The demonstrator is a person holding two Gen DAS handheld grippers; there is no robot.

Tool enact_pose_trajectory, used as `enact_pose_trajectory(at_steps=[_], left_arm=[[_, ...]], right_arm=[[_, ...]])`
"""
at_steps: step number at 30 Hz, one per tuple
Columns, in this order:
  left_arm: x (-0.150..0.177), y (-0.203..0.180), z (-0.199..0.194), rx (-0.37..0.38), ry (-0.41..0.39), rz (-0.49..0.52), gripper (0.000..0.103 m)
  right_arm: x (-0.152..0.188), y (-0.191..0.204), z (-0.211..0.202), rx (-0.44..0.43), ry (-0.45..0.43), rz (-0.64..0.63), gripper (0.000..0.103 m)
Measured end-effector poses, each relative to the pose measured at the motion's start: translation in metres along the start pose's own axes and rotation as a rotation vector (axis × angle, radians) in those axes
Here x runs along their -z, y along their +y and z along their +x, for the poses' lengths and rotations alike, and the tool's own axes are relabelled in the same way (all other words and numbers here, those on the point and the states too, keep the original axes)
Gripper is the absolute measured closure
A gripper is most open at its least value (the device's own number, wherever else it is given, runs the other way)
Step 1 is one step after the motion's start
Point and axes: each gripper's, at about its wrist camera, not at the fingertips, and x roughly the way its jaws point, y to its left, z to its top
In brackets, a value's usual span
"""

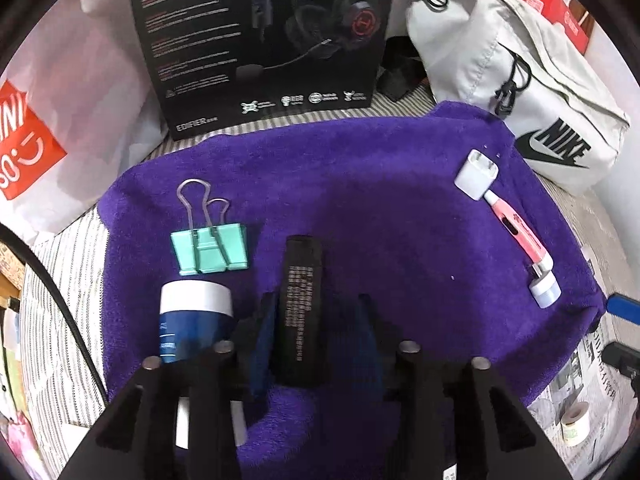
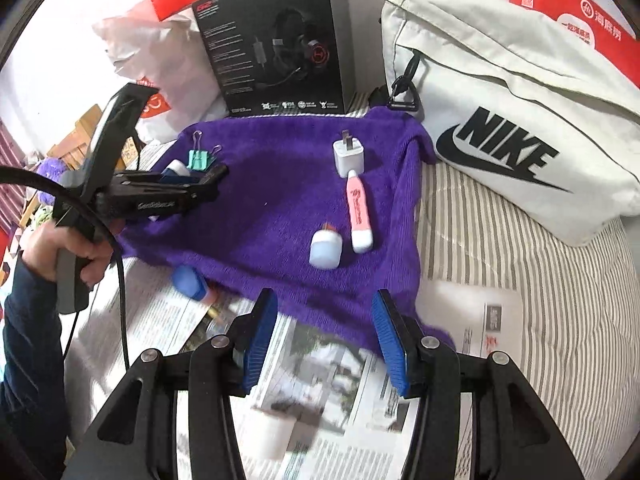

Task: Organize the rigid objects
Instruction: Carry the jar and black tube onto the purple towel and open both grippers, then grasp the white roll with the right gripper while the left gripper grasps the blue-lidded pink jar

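Note:
My left gripper [image 1: 316, 320] stands open around a black bar with white print [image 1: 302, 304] lying on the purple towel [image 1: 360, 184]; whether the pads touch it is unclear. A teal binder clip [image 1: 210, 250] and a blue jar with a white lid [image 1: 194, 320] lie just left of it. A white charger plug [image 1: 476, 174], a pink tube [image 1: 516, 232] and its pale cap [image 1: 544, 290] lie at the right. My right gripper [image 2: 324, 336] is open and empty over the towel's near edge, short of the cap [image 2: 325, 249], tube [image 2: 359, 212] and plug [image 2: 347, 158].
A black headset box [image 1: 260, 40] and a white Nike bag [image 1: 520, 80] stand behind the towel. A white and red plastic bag [image 1: 60, 120] is at the left. Newspaper [image 2: 320, 380] and a blue object [image 2: 190, 282] lie in front. The left gripper [image 2: 160, 196] shows in the right wrist view.

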Motion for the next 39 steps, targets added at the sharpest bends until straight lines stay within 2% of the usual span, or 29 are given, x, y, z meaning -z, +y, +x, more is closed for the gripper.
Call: enact_pose_trajectory(at_steps=[3, 5, 11, 15, 23, 29, 31, 39], left_arm=[[-0.001, -0.006, 0.000, -0.023, 0.015, 0.004, 0.059], [-0.001, -0.007, -0.003, -0.008, 0.015, -0.007, 0.059], [0.002, -0.024, -0.040, 0.030, -0.053, 0.010, 0.059], [0.007, -0.034, -0.062, 0.027, -0.084, 0.024, 0.059], [0.034, -0.039, -0.087, 0.022, -0.101, 0.019, 0.059], [0.057, -0.034, -0.096, 0.026, -0.105, 0.010, 0.059], [0.065, -0.034, -0.097, 0.030, -0.102, 0.011, 0.059], [0.083, -0.049, -0.085, 0.101, -0.078, 0.017, 0.059]], right_arm=[[0.010, 0.000, -0.005, -0.002, 0.005, 0.011, 0.054], [0.019, -0.001, -0.009, -0.011, 0.007, 0.031, 0.054], [0.041, 0.003, -0.022, -0.030, 0.012, 0.045, 0.054], [0.051, 0.011, -0.023, -0.029, 0.021, 0.024, 0.054], [0.068, 0.022, -0.010, -0.022, 0.055, 0.001, 0.054], [0.072, 0.021, 0.004, -0.010, 0.077, 0.005, 0.067], [0.073, 0.022, 0.007, -0.003, 0.078, -0.006, 0.074], [0.074, 0.014, -0.001, 0.033, 0.055, -0.004, 0.075]])
